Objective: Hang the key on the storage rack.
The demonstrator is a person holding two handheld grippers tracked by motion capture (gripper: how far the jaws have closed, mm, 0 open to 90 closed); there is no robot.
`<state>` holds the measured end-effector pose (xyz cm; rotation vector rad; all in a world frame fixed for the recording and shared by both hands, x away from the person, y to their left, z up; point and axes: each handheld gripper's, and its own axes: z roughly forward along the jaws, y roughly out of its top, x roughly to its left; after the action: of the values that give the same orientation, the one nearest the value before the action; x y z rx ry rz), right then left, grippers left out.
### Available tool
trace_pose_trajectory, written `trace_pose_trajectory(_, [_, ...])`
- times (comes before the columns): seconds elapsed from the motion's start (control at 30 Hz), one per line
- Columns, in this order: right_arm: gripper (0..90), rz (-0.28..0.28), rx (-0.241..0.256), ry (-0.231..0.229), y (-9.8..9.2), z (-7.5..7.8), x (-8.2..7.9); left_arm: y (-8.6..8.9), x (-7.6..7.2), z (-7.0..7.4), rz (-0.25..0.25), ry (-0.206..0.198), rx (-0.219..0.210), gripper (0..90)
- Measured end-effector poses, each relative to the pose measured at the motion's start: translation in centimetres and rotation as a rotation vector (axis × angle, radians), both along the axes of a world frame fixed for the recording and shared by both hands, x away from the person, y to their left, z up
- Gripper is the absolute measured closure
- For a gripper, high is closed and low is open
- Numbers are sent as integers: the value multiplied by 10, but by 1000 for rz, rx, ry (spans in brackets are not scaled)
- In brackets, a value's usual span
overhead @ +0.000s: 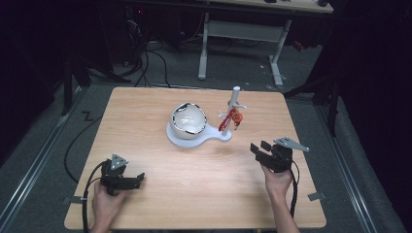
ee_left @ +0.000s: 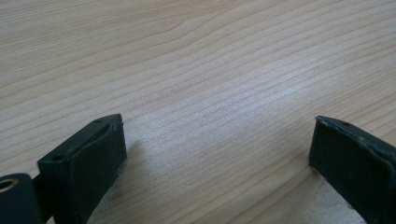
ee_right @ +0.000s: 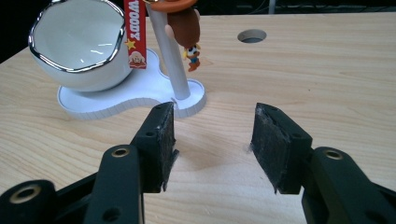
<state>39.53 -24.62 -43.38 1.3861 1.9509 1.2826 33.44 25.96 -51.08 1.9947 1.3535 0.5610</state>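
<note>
- While both hands rest at the near edge of the desk point(overhead: 194, 194), the left hand-held gripper point(overhead: 137, 179) lies low over bare wood at the near left, jaws spread wide with nothing between them.
- Held at the near right, the right hand-held gripper point(overhead: 260, 147) points toward the stand point(overhead: 194, 138), jaws parted and empty.
- At the desk's middle, slightly to the far side, sits the white stand, well apart from both grippers.
- On its wide end sits a white bowl point(overhead: 188, 119) with a silvery rim.
- From its narrow end rises a white post point(overhead: 235, 99).
- A red strap point(ee_right: 135, 32) reading WOODY and a small brown figure point(ee_right: 184, 25) hang from the post.
- Beyond the post, the right gripper view shows a round hole point(ee_right: 251, 36) in the desk.
</note>
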Motion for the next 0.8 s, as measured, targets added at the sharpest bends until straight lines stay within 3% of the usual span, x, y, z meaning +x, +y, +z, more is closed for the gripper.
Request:
trace_pose_trajectory(0.5, [488,-26,11,10,-20,-17,-19,0,0,0,-3,2,3,42])
trace_pose_trajectory(0.8, [475,-28,-25,21,-23,-23,-25,0,0,0,-6,3,3,40])
